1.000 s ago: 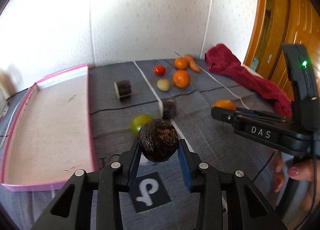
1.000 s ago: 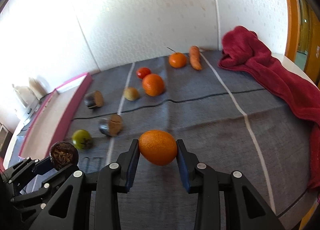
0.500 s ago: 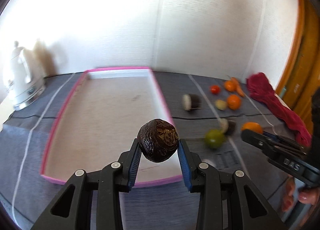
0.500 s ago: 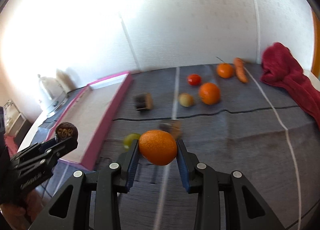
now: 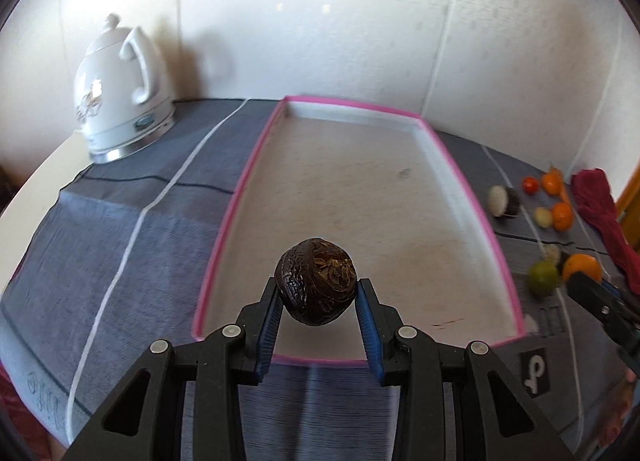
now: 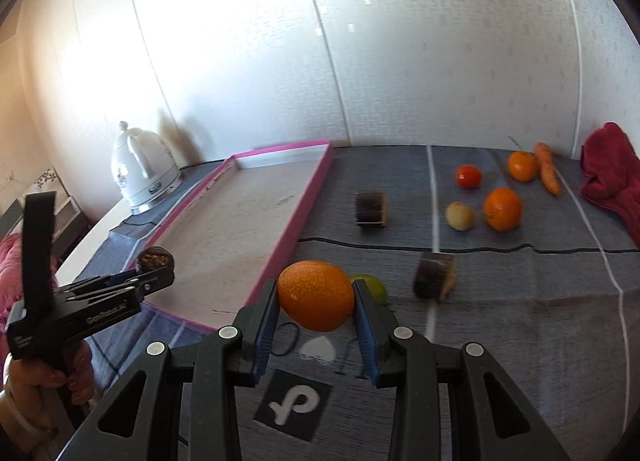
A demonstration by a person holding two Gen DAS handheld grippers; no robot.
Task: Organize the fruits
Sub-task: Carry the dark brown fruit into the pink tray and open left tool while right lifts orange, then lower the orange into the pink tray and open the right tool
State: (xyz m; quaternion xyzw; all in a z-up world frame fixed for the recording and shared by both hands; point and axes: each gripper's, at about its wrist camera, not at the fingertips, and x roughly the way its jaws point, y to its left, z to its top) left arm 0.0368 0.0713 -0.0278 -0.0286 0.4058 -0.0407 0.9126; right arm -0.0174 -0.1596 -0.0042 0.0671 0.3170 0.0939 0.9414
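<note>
My left gripper is shut on a dark wrinkled fruit and holds it above the near end of the pink-rimmed tray. The right wrist view shows that same left gripper and dark wrinkled fruit at the tray's near left corner. My right gripper is shut on an orange, held above the grey cloth just right of the pink-rimmed tray. A green fruit lies partly hidden behind the orange.
On the grey cloth lie two dark cut pieces, a tomato, a pale small fruit, two more oranges and a carrot. A red towel lies far right. A white kettle stands left of the tray.
Both grippers swung left with their fruit. The left one now has the tray straight ahead and the kettle in view; the right one has come closer to the tray's right rim.
</note>
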